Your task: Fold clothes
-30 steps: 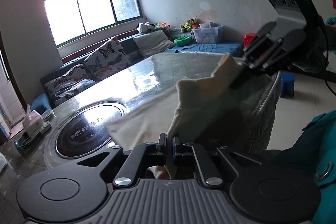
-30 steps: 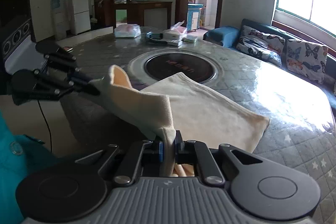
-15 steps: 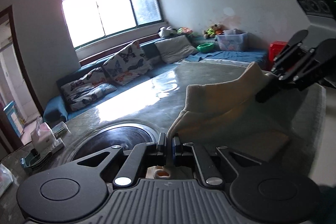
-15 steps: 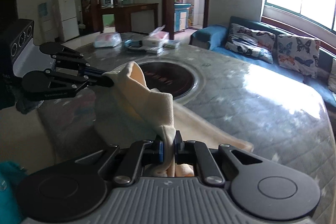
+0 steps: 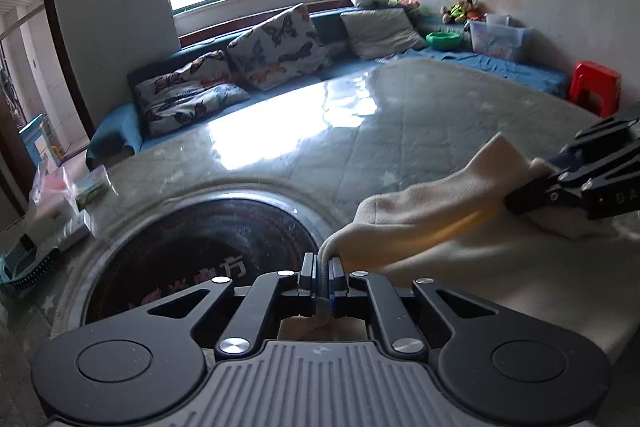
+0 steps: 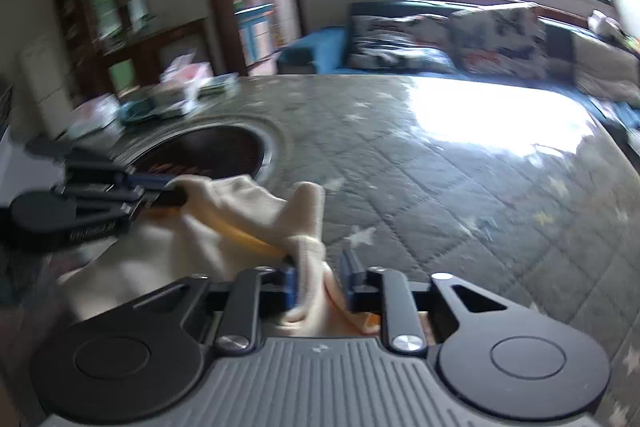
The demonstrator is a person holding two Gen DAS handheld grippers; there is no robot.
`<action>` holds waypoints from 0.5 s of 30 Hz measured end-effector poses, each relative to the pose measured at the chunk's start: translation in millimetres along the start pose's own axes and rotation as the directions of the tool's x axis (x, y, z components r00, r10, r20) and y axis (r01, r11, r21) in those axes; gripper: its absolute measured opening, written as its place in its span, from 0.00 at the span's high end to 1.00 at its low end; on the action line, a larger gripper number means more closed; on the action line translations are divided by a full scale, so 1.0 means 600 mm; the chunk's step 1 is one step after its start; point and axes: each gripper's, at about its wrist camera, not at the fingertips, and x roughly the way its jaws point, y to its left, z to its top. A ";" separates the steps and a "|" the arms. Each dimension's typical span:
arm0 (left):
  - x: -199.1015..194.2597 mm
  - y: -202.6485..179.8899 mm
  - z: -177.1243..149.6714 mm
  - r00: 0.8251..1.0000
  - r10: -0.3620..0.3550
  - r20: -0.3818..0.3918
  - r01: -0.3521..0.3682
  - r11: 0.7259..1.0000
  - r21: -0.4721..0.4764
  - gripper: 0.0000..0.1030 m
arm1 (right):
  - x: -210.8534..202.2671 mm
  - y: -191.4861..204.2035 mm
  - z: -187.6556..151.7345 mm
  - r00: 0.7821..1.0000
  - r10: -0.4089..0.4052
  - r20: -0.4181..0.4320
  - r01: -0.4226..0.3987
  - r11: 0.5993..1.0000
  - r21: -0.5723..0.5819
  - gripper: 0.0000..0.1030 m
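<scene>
Both wrist views skim low, sharing the table [image 5: 400, 115].

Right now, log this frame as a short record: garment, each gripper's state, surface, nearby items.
garment: cream cloth, one edge lifted, the rest lying on the table
left gripper: shut on the cloth edge
right gripper: jaws parted, cloth between them, view blurred
surface: quilted table cover with a round black inset
nearby: butterfly cushions, red stool

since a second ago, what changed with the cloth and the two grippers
Both grippers carried the cream cloth forward and down onto the table. The right gripper has opened, with the cloth still between its fingers. The left gripper stays shut on its edge.
</scene>
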 end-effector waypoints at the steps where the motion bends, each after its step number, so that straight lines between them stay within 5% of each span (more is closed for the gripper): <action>1: 0.002 0.001 -0.003 1.000 0.003 -0.003 -0.003 1.000 -0.005 0.91 | 0.000 -0.002 -0.003 1.000 -0.021 0.013 0.021 1.000 0.004 0.60; 5: -0.010 0.003 -0.005 1.000 0.025 0.004 -0.025 0.999 -0.038 0.78 | -0.014 -0.008 -0.007 0.996 -0.066 0.065 0.064 0.997 0.037 0.48; 11: -0.055 0.007 -0.008 0.996 0.078 0.042 -0.076 0.995 -0.058 0.78 | -0.025 -0.020 -0.004 0.995 -0.066 0.078 0.061 0.996 0.071 0.45; 15: -0.083 0.007 -0.018 0.996 0.078 0.051 -0.074 0.995 -0.073 0.68 | -0.040 -0.025 0.006 0.983 -0.133 0.125 0.123 0.989 0.082 0.41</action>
